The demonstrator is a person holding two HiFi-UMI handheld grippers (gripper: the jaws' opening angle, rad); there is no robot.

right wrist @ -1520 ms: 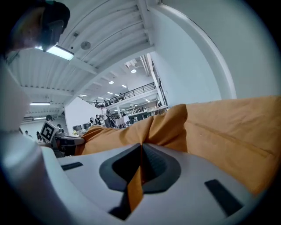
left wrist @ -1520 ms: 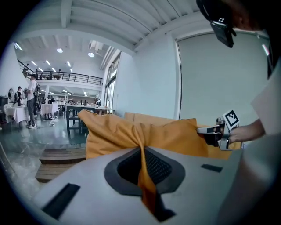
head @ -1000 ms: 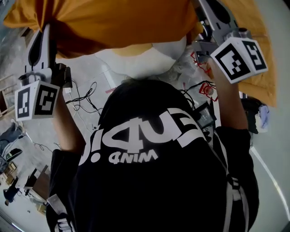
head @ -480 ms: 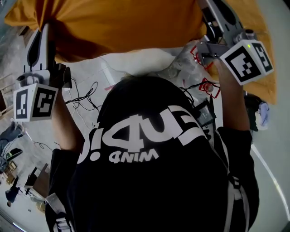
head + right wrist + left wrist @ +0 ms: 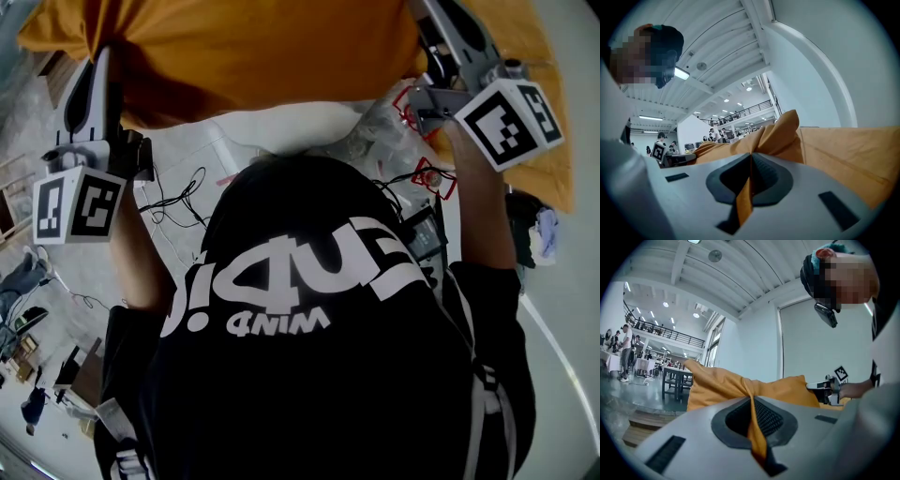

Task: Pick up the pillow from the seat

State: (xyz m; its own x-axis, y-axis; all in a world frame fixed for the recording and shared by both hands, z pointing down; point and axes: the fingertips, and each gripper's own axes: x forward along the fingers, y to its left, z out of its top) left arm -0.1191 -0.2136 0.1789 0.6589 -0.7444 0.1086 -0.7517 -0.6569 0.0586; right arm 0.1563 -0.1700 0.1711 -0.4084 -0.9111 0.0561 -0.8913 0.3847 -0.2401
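The orange pillow (image 5: 253, 47) hangs across the top of the head view, held up between both grippers. My left gripper (image 5: 99, 58) is shut on the pillow's left corner, and a fold of orange fabric (image 5: 754, 427) is pinched between its jaws. My right gripper (image 5: 427, 14) is shut on the right corner, with a strip of the pillow (image 5: 745, 187) squeezed in the same way. Each gripper view shows the other one across the pillow: the right gripper (image 5: 825, 386) and the left gripper (image 5: 677, 159).
A white seat (image 5: 300, 127) lies below the pillow, in front of the person's black cap (image 5: 309, 281). Black cables (image 5: 178, 202) and red clips (image 5: 427, 178) lie on the floor. More orange fabric (image 5: 553, 159) runs down the right edge. Tables (image 5: 675, 378) and people stand far off.
The pillow's lower edge has risen a little, and more of the white seat shows below it. The right gripper shifted slightly to the right. Both grips have held.
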